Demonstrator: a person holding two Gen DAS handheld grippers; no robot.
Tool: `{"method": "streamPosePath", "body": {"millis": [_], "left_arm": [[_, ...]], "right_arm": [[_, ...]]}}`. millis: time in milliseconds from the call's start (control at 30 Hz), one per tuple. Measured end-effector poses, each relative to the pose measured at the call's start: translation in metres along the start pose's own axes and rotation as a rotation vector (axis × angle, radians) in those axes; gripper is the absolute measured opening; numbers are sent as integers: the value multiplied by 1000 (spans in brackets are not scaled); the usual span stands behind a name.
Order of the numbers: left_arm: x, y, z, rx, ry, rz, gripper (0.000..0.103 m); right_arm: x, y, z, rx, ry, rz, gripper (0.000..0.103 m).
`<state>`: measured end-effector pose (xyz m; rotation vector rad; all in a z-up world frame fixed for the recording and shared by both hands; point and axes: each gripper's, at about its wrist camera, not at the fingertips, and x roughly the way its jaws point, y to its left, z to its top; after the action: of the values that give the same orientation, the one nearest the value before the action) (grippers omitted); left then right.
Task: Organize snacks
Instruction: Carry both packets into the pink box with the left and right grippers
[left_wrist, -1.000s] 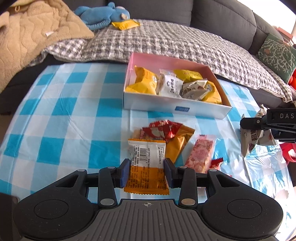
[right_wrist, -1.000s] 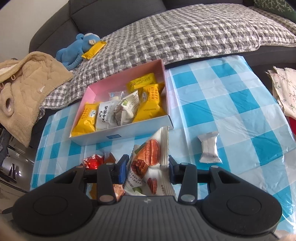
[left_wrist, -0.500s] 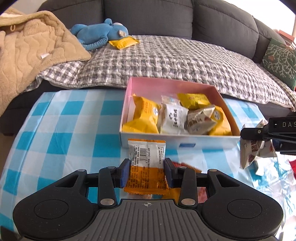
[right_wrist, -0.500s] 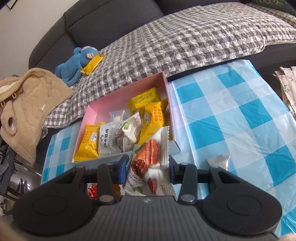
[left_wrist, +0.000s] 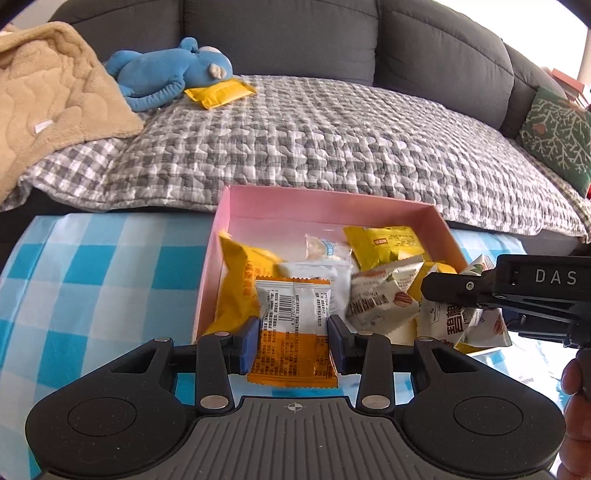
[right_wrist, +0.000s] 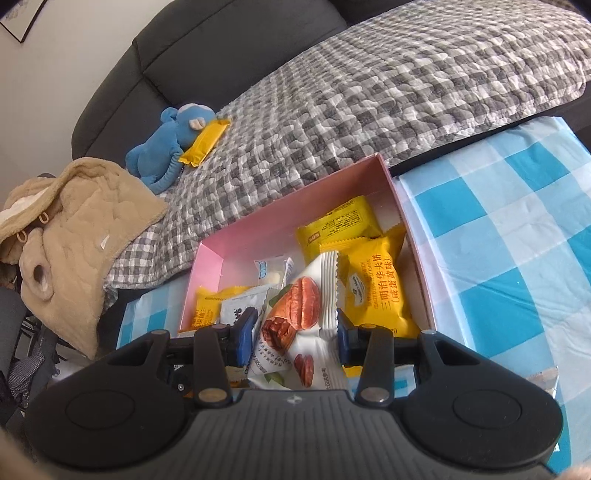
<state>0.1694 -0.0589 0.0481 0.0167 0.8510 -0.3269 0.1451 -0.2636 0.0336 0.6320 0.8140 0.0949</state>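
With an orange-and-white foil snack packet (left_wrist: 293, 325) clamped in the left gripper (left_wrist: 293, 343) and a white pecan-printed packet (right_wrist: 295, 325) clamped in the right gripper (right_wrist: 293, 338), both above the near wall of the pink cardboard box (left_wrist: 325, 206) at the surface's far edge, a collision or a drop outside the wall could be caused by simultaneous release.

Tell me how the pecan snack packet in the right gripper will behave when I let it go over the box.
The pecan packet looks puffy and crinkled, so probably light and floppy; it should drop softly. The right gripper pinches its sides, and the glossy film may slide. The pink box already holds heaped packets, so it may settle tilted on top.
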Motion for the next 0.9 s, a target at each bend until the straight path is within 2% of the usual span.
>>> {"method": "streamPosePath", "body": {"millis": [100,300,467,533,600,767,900], "left_arm": [[14,1,2,15,1,-2,37],[29,-3,10,32,-19,-21,37],[34,-1,10,47,-16,-51,41],[30,0,12,48,-14,-61,40],[24,1,13,47,-18,-80,40],[-5,7,20,41,-67,-78,51],[-28,19,17,-7,-71,-70,51]], "right_arm": [[11,-2,1,-3,9,-9,39],[19,-3,8,-21,-30,-7,39],[15,1,7,-90,-57,-32,49],[7,2,10,-99,-78,-31,61],[1,3,13,-84,-89,-25,65],[-19,9,13,-94,-107,-38,64],[-38,11,7,-109,-111,-63,62]]}}
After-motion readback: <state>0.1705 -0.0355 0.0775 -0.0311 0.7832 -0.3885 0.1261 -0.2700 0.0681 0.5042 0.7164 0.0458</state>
